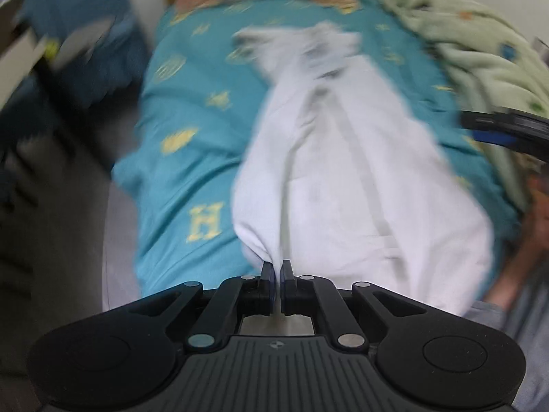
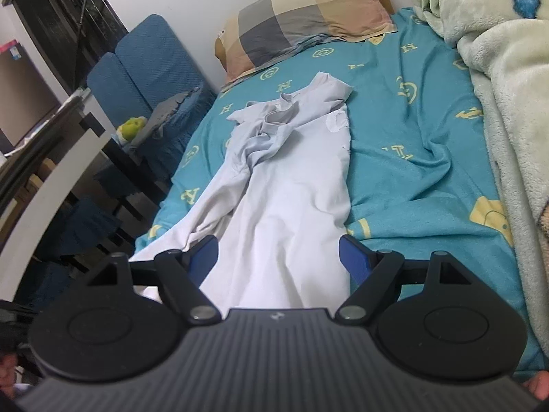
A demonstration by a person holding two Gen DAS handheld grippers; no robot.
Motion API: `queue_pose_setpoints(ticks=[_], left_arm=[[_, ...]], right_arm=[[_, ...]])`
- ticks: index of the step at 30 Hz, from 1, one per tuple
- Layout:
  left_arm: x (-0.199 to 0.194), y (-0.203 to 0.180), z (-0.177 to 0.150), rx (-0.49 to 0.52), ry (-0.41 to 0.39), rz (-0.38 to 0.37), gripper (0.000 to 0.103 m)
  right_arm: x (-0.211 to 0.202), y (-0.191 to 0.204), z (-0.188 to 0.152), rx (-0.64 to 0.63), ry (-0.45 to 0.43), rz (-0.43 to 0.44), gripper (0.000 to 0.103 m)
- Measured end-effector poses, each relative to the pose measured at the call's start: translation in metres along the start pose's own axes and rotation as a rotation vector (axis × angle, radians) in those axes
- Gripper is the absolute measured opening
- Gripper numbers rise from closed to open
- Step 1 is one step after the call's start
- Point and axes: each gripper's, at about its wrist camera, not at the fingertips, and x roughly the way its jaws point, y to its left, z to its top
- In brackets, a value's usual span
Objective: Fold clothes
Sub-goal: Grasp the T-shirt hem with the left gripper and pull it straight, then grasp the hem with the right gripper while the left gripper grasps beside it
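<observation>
A white shirt [image 2: 291, 185] lies lengthwise on the teal bed sheet [image 2: 411, 130], its collar end bunched toward the pillow. In the blurred left wrist view my left gripper [image 1: 278, 267] is shut on the near hem of the white shirt [image 1: 343, 171], which stretches away from the fingers. My right gripper [image 2: 278, 254] stands open just above the shirt's near end, a blue-padded finger on each side of the cloth, holding nothing. The right gripper also shows at the right edge of the left wrist view [image 1: 507, 130].
A checked pillow [image 2: 308, 17] lies at the head of the bed. A pale green fleece blanket [image 2: 507, 86] is heaped along the right side. Blue cushions [image 2: 147, 68] and a dark table [image 2: 130, 158] stand left of the bed. A person's hand [image 1: 535, 213] shows at right.
</observation>
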Motion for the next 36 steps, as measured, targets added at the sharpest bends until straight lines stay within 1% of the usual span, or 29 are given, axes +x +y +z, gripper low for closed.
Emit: queue_pose_setpoints(ticks=[4,5,7,10,13,15,16,17,18,19,20,21,23,24,26,27,30,32,34,35,36], left_arm=[[-0.012,-0.061,0.003,0.133,-0.025,0.016,0.003],[-0.007,-0.074,0.003,0.136,-0.015,-0.006,0.003],[0.005,-0.096,-0.002,0.159,0.003,-0.040,0.003],[0.036,-0.122,-0.016,0.192,0.049,-0.079,0.004],[0.067,-0.132,-0.028,0.187,0.098,-0.109,0.005],[0.082,-0.125,-0.032,0.167,0.113,-0.126,0.008],[0.082,-0.120,-0.032,0.143,0.110,-0.142,0.014],[0.082,-0.115,-0.032,0.118,0.107,-0.158,0.024],[0.076,-0.109,-0.032,0.096,0.089,-0.173,0.031],[0.070,-0.102,-0.032,0.073,0.071,-0.188,0.048],[0.063,-0.094,-0.031,0.045,0.046,-0.206,0.056],[0.056,-0.085,-0.031,0.017,0.022,-0.224,0.058],[0.044,-0.062,-0.031,-0.074,-0.011,-0.252,0.066],[0.041,-0.049,-0.032,-0.122,-0.029,-0.253,0.069],[0.041,-0.025,-0.033,-0.211,-0.071,-0.229,0.079],[0.043,-0.013,-0.034,-0.256,-0.086,-0.218,0.080],[0.069,0.018,-0.035,-0.387,-0.026,-0.227,0.080],[0.086,0.038,-0.036,-0.474,0.014,-0.234,0.080],[0.106,0.044,-0.041,-0.522,0.088,-0.285,0.080],[0.114,0.047,-0.042,-0.538,0.117,-0.291,0.080],[0.118,0.048,-0.042,-0.543,0.128,-0.286,0.080]], right_arm=[[0.001,-0.002,0.000,0.005,0.006,0.003,0.079],[0.001,-0.002,0.000,0.007,0.008,0.004,0.079],[0.002,-0.003,0.000,0.010,0.011,0.005,0.079],[0.002,-0.005,0.000,0.014,0.016,0.007,0.079],[0.003,-0.006,-0.001,0.017,0.029,0.014,0.079],[0.005,-0.006,-0.002,0.016,0.041,0.019,0.079],[0.005,-0.006,-0.003,0.015,0.049,0.022,0.079],[0.006,-0.006,-0.003,0.017,0.060,0.024,0.079],[0.007,-0.007,-0.004,0.019,0.072,0.026,0.079],[0.009,-0.008,-0.004,0.021,0.084,0.028,0.079],[0.011,-0.008,-0.005,0.020,0.103,0.028,0.079],[0.014,-0.009,-0.006,0.016,0.129,0.029,0.079],[0.020,-0.010,-0.008,0.003,0.191,0.029,0.079],[0.022,-0.010,-0.008,-0.003,0.208,0.024,0.079],[0.022,-0.009,-0.009,-0.020,0.222,0.013,0.079],[0.022,-0.008,-0.009,-0.028,0.228,0.007,0.079],[0.018,-0.011,-0.011,-0.020,0.235,-0.021,0.079],[0.019,-0.017,-0.014,-0.006,0.271,-0.055,0.079],[0.022,-0.022,-0.020,0.003,0.331,-0.087,0.079],[0.025,-0.023,-0.023,-0.003,0.370,-0.108,0.079],[0.029,-0.023,-0.027,-0.010,0.408,-0.129,0.079]])
